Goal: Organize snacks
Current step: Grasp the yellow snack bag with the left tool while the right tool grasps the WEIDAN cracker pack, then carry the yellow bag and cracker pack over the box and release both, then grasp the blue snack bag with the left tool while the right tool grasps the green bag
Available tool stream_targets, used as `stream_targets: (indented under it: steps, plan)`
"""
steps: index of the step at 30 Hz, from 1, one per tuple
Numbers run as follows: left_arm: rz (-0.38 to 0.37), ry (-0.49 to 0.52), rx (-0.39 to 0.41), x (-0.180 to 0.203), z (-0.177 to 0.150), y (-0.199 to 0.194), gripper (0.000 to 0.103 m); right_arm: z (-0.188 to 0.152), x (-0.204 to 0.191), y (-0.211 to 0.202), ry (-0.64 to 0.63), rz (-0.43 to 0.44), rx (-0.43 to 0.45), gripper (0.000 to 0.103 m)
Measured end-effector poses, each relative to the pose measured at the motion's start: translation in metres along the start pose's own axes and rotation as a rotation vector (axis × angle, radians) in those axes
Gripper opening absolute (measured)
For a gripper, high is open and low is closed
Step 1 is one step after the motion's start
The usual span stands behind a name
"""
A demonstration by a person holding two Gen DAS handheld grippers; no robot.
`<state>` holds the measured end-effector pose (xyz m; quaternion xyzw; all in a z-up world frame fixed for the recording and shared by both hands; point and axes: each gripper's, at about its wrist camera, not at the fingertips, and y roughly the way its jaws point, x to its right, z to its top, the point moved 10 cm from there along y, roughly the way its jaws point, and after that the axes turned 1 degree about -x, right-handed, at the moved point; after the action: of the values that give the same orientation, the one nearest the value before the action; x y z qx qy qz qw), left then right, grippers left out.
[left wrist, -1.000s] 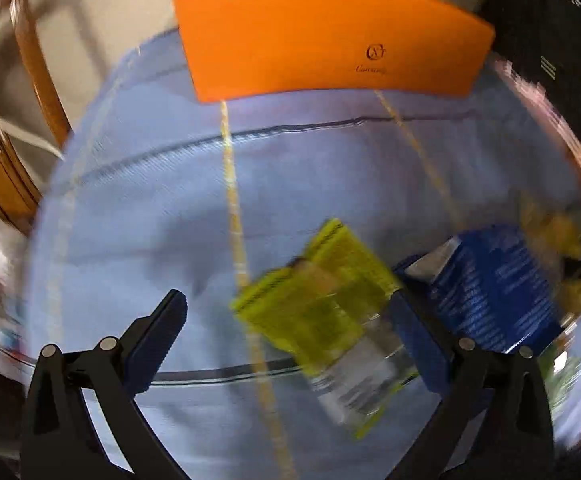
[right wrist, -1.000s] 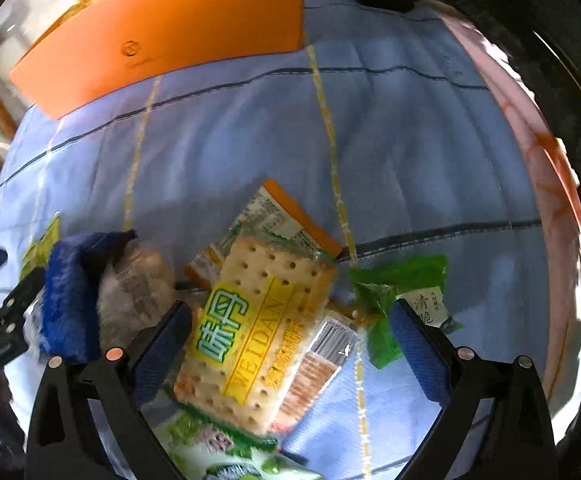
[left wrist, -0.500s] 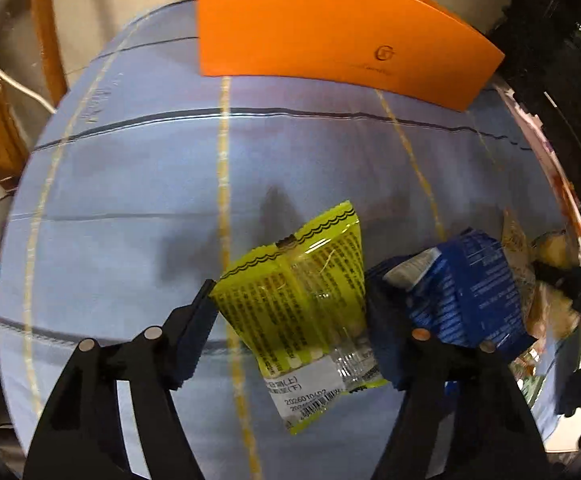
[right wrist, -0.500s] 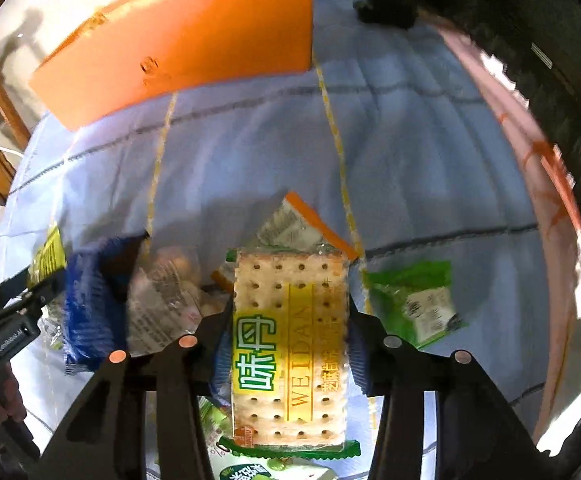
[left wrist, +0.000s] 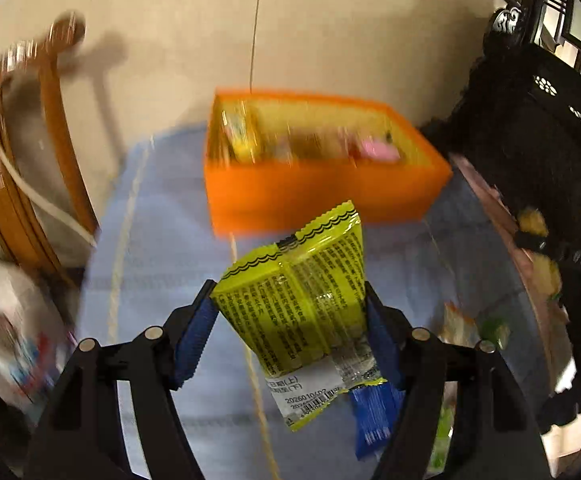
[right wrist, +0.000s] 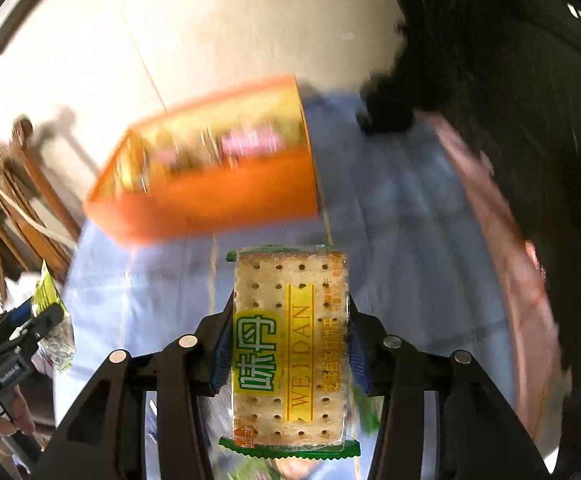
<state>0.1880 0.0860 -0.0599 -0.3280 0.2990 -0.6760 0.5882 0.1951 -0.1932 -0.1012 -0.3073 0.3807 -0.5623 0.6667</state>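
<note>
Snacks: two packets are up in the air now, one in each claw, and both have come up off the table since a moment ago.
Yellow packet: the shiny yellow plastic snack packet with black writing [left wrist: 296,300] is squeezed between the blue pads of the left claw [left wrist: 290,324]. Half a second ago it lay flat on the cloth; now it hangs above it.
Cracker packet: the flat see-through cracker packet with green ends and a yellow label [right wrist: 290,344] is pinched tight in the right claw [right wrist: 288,344]. It was low over the pile before; now it is lifted and points at the box.
Box: the orange plastic box with straight walls [left wrist: 322,196] sits at the far end of the table, well apart from both packets. Its open top now shows, with blurry yellow and pink snacks already inside.
What it means: picking up looks done. I think the next step is carrying both packets over and dropping them in the box.
Table: a soft light blue cloth with thin yellow and dark lines [left wrist: 162,240] covers it.
Left behind: a crinkly blue wrapper [left wrist: 370,416] and a few small packets lie on the cloth.
Feel: the yellow packet is thin and crinkly; the cracker packet looks stiff and bumpy with little holes.
</note>
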Motion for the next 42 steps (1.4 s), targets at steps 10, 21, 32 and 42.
stream_targets:
  steps: [10, 21, 32, 42]
  plan:
    - [0.119, 0.049, 0.141, -0.021, 0.168, 0.014, 0.068, 0.167, -0.061, 0.028, -0.169, -0.004, 0.134, 0.047]
    - [0.132, 0.158, 0.118, 0.013, 0.216, 0.070, 0.099, 0.216, -0.077, 0.075, -0.099, 0.039, 0.106, 0.099]
    - [-0.053, 0.162, 0.007, 0.029, 0.118, 0.045, 0.099, 0.132, 0.019, 0.020, -0.089, -0.060, 0.067, 0.099]
    - [-0.080, 0.230, -0.094, 0.069, -0.070, 0.023, 0.099, -0.081, 0.098, 0.041, 0.020, -0.237, -0.145, 0.099]
